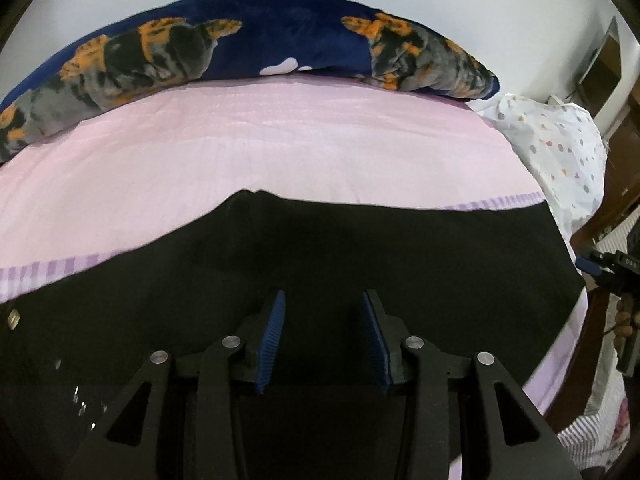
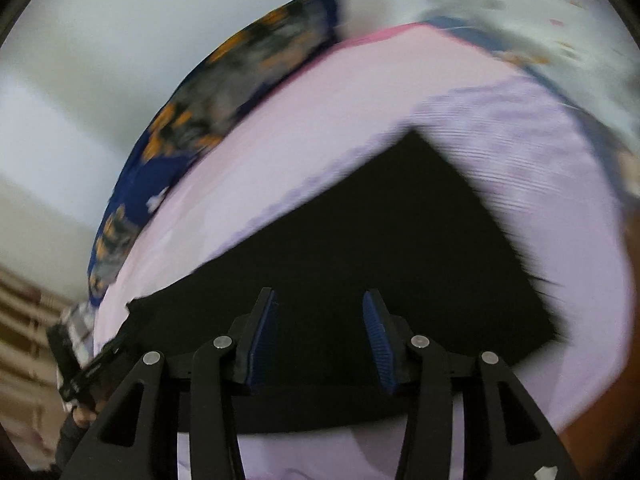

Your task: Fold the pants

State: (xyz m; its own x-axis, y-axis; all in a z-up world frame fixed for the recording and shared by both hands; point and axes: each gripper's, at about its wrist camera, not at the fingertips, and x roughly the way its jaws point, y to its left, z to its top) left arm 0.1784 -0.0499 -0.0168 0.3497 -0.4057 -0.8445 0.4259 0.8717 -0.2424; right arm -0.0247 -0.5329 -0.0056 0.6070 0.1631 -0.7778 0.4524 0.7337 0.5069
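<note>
Black pants (image 1: 400, 248) lie spread flat on a pink bed sheet (image 1: 280, 140), with a metal button (image 1: 14, 318) showing at their left end. My left gripper (image 1: 324, 296) hovers low over the dark cloth, blue pads apart and nothing pinched between them. In the blurred right wrist view the pants (image 2: 400, 240) show a squared end on the sheet (image 2: 320, 120). My right gripper (image 2: 320, 294) stands open above that end, with no cloth caught in the gap. Part of the right gripper's body (image 1: 600, 268) shows past the bed's right edge.
A rolled navy blanket with orange and grey print (image 1: 280, 40) runs along the far side of the bed against a white wall. A white dotted cloth (image 1: 560, 148) is bunched at the far right corner. A wooden bed frame (image 1: 596, 320) borders the right side.
</note>
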